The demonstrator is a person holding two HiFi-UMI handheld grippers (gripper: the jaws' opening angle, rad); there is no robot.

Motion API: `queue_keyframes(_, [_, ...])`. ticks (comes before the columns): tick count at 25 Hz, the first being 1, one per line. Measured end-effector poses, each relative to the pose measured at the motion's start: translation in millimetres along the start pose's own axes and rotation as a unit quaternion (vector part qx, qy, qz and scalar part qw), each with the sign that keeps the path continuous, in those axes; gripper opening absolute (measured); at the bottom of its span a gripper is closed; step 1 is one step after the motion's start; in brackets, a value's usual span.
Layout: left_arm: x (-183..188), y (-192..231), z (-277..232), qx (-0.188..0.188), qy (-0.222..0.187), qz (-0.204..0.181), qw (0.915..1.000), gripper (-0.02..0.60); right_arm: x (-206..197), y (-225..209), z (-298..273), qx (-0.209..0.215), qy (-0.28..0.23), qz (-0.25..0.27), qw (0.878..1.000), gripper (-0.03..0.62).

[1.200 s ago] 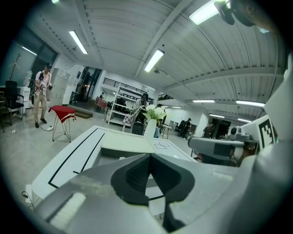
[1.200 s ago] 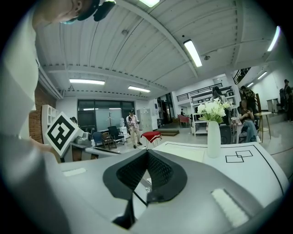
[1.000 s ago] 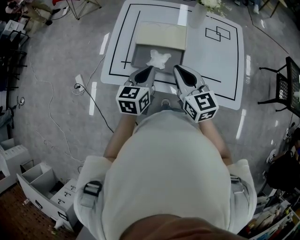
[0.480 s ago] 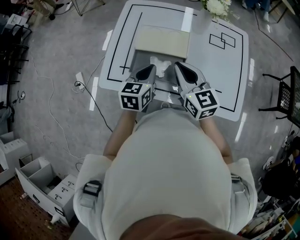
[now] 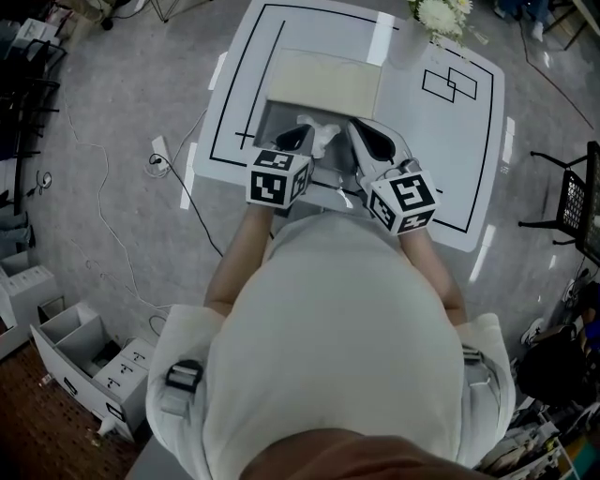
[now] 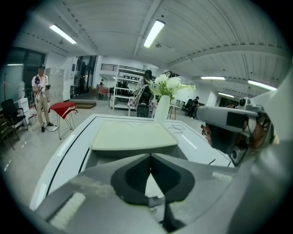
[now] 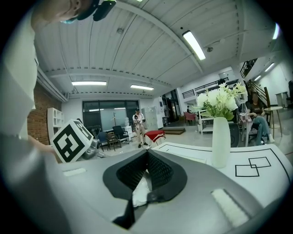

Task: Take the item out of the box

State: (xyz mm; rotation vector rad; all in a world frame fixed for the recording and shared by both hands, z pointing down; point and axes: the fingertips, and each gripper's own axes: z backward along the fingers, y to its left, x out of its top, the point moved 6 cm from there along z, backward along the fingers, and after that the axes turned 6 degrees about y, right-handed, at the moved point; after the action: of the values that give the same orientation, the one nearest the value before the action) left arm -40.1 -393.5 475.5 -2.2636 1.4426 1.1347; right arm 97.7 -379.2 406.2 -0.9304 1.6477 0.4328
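Note:
A grey box [image 5: 270, 118] stands on the white table [image 5: 431, 159], its cream lid [image 5: 324, 81] folded open at the far side. Inside lies a crumpled white item [image 5: 321, 133]. My left gripper [image 5: 301, 133] is shut and empty, its tips over the box's near left part, beside the item. My right gripper [image 5: 355, 127] is also shut, just to the item's right. In the left gripper view the closed gripper [image 6: 150, 156] points at the lid [image 6: 132, 137]. The right gripper view shows that gripper [image 7: 146, 153] closed, with the white item [image 7: 139, 192] visible below the tips.
A white vase with flowers [image 5: 439, 15] stands at the table's far right corner, also seen as the vase [image 7: 221, 141]. A black chair [image 5: 574, 199] is to the right, white drawers [image 5: 84, 375] sit on the floor at lower left, and a cable [image 5: 159, 161] lies left of the table.
Both grippers have moved forward from the table's near edge to over the box, either side of the white item. Both stayed shut.

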Motion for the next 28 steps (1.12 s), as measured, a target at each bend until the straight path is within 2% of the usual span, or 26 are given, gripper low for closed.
queue_keyframes(3, [-1,-1,-10,-0.002,0.027,-0.009,0.9996,0.002,0,-5,-4,0.005,0.001,-0.004,1.0,-0.002])
queue_keyframes(5, [-3,-2,-17,-0.004,0.045,-0.016,0.9989,0.052,-1,-8,-5,0.008,0.001,-0.007,1.0,-0.002])
queue_keyframes(14, [-11,-2,-43,-0.004,0.135,-0.057,0.9892,0.157,-6,-15,-6,0.014,0.004,-0.019,1.0,-0.002])
queue_keyframes(19, [-16,-4,-52,0.007,0.18,-0.064,0.9815,0.169,-8,-19,-5,0.014,0.003,-0.022,1.0,-0.002])
queue_keyframes(25, [-17,-2,-54,0.022,0.191,-0.064,0.9793,0.169,-7,-19,-4,0.014,0.002,-0.022,1.0,-0.002])
queue_keyframes(28, [-21,0,-59,0.041,0.208,-0.068,0.9749,0.153,-7,-19,-3,0.012,0.001,-0.023,1.0,-0.002])
